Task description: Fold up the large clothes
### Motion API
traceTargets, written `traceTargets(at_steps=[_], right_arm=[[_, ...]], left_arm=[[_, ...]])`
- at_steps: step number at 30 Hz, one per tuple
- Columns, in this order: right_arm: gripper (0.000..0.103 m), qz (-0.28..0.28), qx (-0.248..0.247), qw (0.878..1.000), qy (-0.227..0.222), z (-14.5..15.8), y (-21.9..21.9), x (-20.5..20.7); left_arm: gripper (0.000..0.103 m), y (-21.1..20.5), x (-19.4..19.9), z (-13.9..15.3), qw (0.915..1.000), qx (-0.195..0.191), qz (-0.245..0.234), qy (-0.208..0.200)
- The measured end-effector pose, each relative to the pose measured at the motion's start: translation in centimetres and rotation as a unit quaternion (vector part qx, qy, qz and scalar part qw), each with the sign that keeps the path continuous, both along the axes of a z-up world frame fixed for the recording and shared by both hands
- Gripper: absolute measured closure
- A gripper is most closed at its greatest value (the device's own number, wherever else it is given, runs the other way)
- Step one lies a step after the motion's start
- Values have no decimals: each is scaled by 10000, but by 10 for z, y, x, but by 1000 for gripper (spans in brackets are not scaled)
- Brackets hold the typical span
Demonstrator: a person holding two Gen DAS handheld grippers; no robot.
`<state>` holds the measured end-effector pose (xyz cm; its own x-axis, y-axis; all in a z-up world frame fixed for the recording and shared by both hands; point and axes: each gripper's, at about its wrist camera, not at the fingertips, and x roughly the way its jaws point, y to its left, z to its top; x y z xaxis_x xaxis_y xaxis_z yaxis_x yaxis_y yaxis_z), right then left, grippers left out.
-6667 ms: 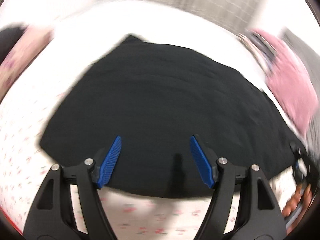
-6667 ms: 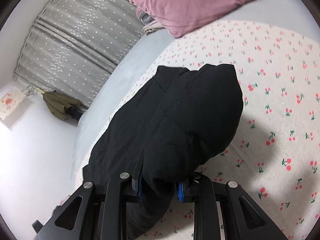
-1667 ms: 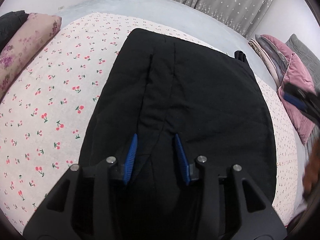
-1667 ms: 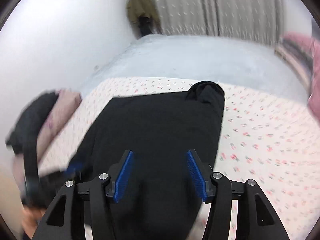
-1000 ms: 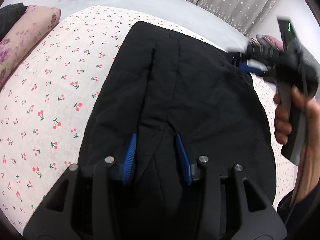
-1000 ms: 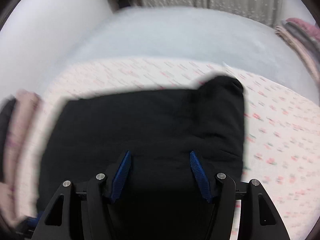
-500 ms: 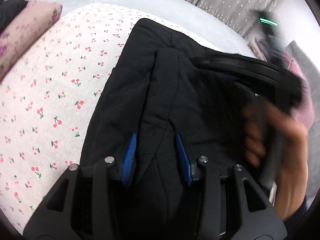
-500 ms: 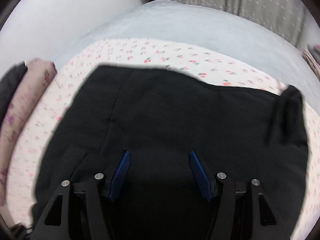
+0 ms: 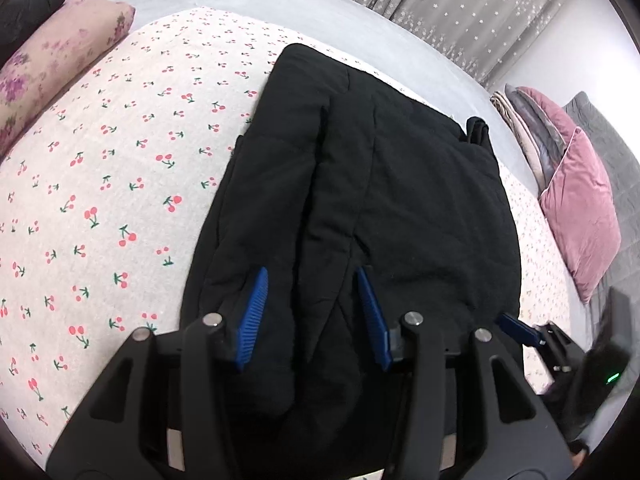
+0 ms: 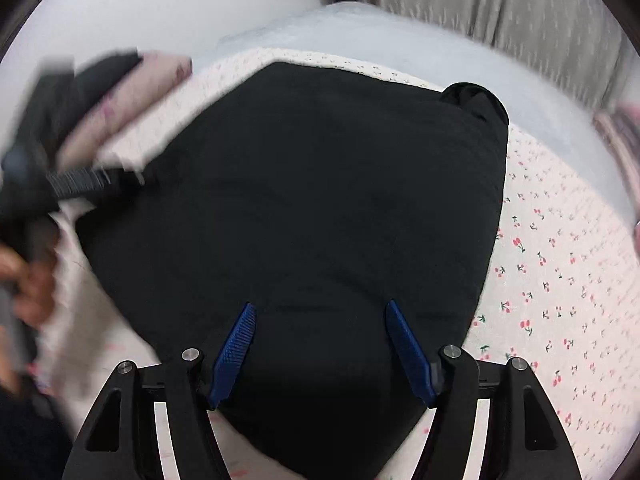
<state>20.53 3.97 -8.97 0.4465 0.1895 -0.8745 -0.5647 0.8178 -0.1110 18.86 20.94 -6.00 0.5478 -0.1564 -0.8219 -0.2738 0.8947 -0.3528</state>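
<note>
Left gripper (image 9: 312,312) parted around a thick fold of the black garment (image 9: 400,200), blue pads (image 9: 252,312) to either side of the bunched cloth; whether pressing it or merely straddling it, hard to judge from this angle. Ahead of those fingers, the garment spread flat and folded on the cherry-print sheet (image 9: 120,160), two long creases running away from the gripper toward the far edge. Off to the left and beyond, a floral pillow (image 9: 52,60); off to the right, a pink cushion (image 9: 580,200) against a stack of folded bedding. Grey dotted curtain (image 9: 460,8) farthest ahead. Low at the right edge of the left view, a blue fingertip of the other tool just beside the garment's near right corner.

Right gripper (image 10: 320,340) spread wide, nothing between the pads, hanging over the near edge of the black garment (image 10: 320,180). Straight ahead, the folded bulk with a rounded lump at its far right corner. To the left, blurred, the left tool and the hand (image 10: 28,280) on it. To the right, bare cherry-print sheet (image 10: 560,260).
</note>
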Motion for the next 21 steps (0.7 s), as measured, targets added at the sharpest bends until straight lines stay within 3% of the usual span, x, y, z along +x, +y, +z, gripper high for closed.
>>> traceTargets(at_steps=[3,8,11,12,14,17,19,21], right_arm=[[31,-155,-61,9997,-168,-3,6,-2],[31,-147,137,9994,-276,14,0,-8],[24,-255,443,9986,-104,36,-10,-4],[23,-355,622,9974,-5,45,-16,0],[23,-574,1106,9921,117,61,-34,8],[18,-1074,1559,9815,278,67,-65,24],[18,-1463,1910,9678,740,53,-88,39],[18,-1750,2261,9502,1240,36,-106,49]], left_arm=[[54,2,-2,-1,9999,44,28,-91],[53,25,-26,12,9973,-607,315,-276],[45,34,-42,22,9981,-326,430,-291],[35,36,-44,21,9984,-242,436,-278],[31,38,-48,16,9987,-272,369,-215],[27,43,-50,-1,9969,-699,371,-32],[19,51,-51,-10,9937,-987,533,22],[18,57,-49,-21,9911,-1135,681,156]])
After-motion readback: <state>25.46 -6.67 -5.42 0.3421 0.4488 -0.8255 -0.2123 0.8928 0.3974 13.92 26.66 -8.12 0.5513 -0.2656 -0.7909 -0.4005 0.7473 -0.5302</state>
